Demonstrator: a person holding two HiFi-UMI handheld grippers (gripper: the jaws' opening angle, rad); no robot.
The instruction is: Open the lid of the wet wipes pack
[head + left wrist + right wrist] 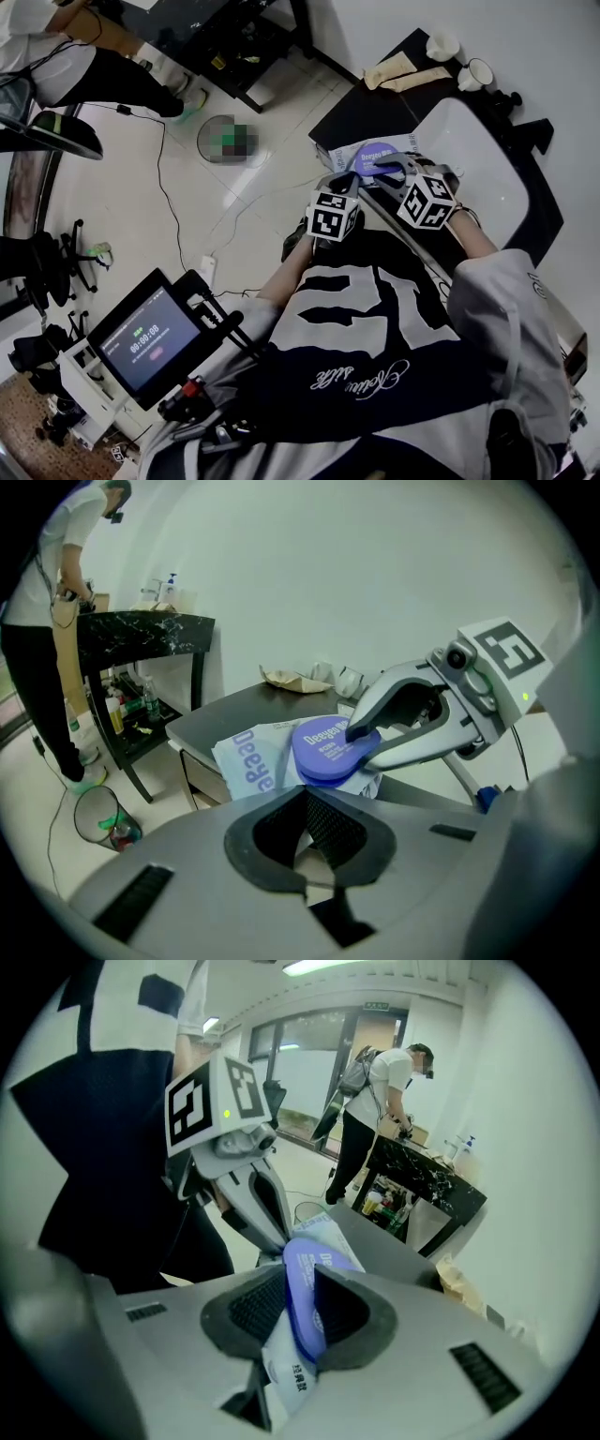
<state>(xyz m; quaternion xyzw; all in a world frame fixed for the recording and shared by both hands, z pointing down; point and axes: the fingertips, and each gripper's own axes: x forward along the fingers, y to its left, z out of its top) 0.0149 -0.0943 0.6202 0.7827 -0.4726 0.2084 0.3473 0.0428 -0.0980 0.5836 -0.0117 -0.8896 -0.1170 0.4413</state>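
dark table [375, 112] beyond tongs; left gripper [309, 822] clamps wet wipes pack [248, 761]; right gripper [300, 1307] pinches lid [323, 752]; lid-lift step, likely; next: peel lid away from left gripper.

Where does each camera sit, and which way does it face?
Head view: on the head, facing steeply down at the wet wipes pack; torso, left gripper, right gripper show.
Left gripper view: on that gripper, facing the lid; right gripper shows.
Right gripper view: on that gripper, facing the lid; left gripper, torso show.
Shared: all show the lid.
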